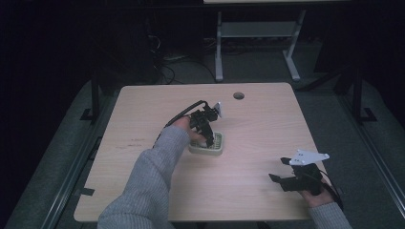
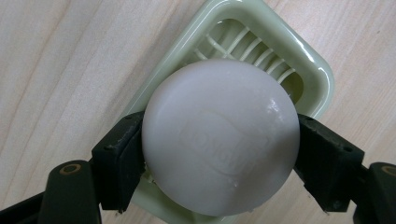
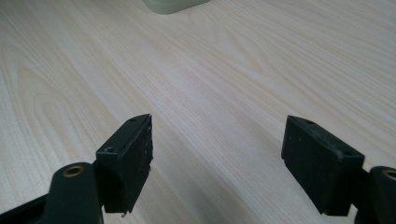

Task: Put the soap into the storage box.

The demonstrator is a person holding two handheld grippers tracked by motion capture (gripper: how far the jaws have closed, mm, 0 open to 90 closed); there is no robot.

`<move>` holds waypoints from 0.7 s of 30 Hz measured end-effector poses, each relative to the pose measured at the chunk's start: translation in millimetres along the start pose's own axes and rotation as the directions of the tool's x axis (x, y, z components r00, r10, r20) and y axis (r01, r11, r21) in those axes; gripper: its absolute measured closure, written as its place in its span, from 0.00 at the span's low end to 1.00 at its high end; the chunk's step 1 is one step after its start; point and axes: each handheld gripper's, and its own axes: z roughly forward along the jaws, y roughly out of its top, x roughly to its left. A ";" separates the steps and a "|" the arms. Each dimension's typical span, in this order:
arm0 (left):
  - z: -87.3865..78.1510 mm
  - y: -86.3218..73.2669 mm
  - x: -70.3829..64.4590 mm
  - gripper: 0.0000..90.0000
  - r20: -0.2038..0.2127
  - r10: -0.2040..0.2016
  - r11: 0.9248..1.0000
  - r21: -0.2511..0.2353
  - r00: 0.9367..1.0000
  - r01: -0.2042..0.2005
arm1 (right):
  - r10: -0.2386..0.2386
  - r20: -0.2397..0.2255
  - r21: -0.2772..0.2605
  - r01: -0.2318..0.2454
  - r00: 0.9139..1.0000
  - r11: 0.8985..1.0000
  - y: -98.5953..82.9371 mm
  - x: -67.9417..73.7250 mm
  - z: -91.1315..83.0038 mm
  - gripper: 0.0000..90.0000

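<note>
A round white bar of soap [image 2: 220,137] is clamped between the black jaws of my left gripper [image 2: 219,154], just above a pale green soap dish [image 2: 308,63] with a slatted bottom. In the high view that gripper [image 1: 206,138] points down into the dish [image 1: 216,150] near the middle of the table; the soap is hidden there by the hand. My right gripper [image 1: 279,169] rests low over the table's front right part, held by a hand. Its jaws [image 3: 217,158] stand wide apart with bare wood between them.
The wooden table [image 1: 267,133] has a round cable hole [image 1: 238,95] near its far edge. The dish's edge [image 3: 173,5] shows at the top of the right gripper view. Beyond the table stand a dark floor and white desk legs [image 1: 218,47].
</note>
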 end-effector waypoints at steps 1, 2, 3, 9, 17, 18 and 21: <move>0.5 0.1 0.1 0.26 0.001 -0.001 1.000 -0.001 1.000 0.001 | 0.000 0.000 0.000 0.000 1.000 1.000 0.0 0.0 0.0 0.27; 0.7 0.1 0.0 0.26 -0.003 -0.004 1.000 -0.002 1.000 0.004 | 0.000 0.000 -0.001 0.000 1.000 1.000 0.0 0.0 0.0 0.27; 0.8 0.1 0.2 0.26 -0.005 -0.008 1.000 -0.007 1.000 0.008 | 0.000 0.000 -0.001 0.000 1.000 1.000 -0.1 -0.1 0.0 0.27; 3.2 0.7 1.0 0.26 0.005 -0.010 1.000 0.009 1.000 0.010 | 0.000 -0.002 0.001 0.000 1.000 1.000 0.0 -0.2 0.2 0.27; 5.3 0.2 3.1 0.26 0.012 -0.020 1.000 0.018 1.000 0.020 | 0.001 -0.002 0.002 -0.001 1.000 1.000 -0.2 -0.1 0.1 0.27; 5.5 0.1 3.3 0.26 0.014 -0.022 1.000 0.015 1.000 0.022 | 0.000 -0.002 0.002 0.000 1.000 1.000 -0.1 -0.2 0.2 0.27; 5.5 -0.1 3.5 0.26 0.016 -0.021 1.000 0.015 1.000 0.021 | -0.001 -0.002 0.002 0.001 1.000 1.000 0.0 -0.1 0.2 0.27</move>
